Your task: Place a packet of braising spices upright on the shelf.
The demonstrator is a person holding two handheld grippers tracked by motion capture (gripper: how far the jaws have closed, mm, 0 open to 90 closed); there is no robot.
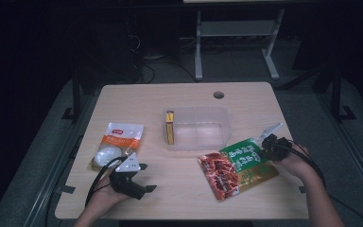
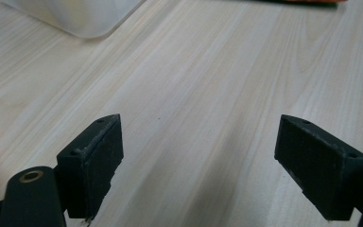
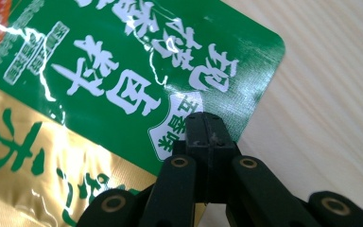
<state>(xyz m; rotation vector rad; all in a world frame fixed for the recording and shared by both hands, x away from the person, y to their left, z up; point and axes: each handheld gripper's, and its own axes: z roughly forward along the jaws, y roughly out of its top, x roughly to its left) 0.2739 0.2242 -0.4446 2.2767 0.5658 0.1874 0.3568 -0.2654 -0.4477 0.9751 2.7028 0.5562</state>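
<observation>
Right claw [image 3: 207, 135] on one green pouch [image 3: 137, 71]

A clear tub [image 1: 198, 127] sits mid-table [image 1: 179, 97] with a small box [image 1: 169, 126] upright inside its left end. A bun packet [image 1: 118, 144] lies near the left edge. A snack pouch [image 1: 236, 168] lies toward the front right corner.

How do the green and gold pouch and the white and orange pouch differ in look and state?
The green and gold pouch is larger than the white and orange pouch. The green and gold pouch shows red food in its picture; the white and orange pouch shows a round white item. The right gripper is shut on the green and gold pouch's edge; the white and orange pouch lies free beside the open left gripper. Both rest on the wooden table.
</observation>
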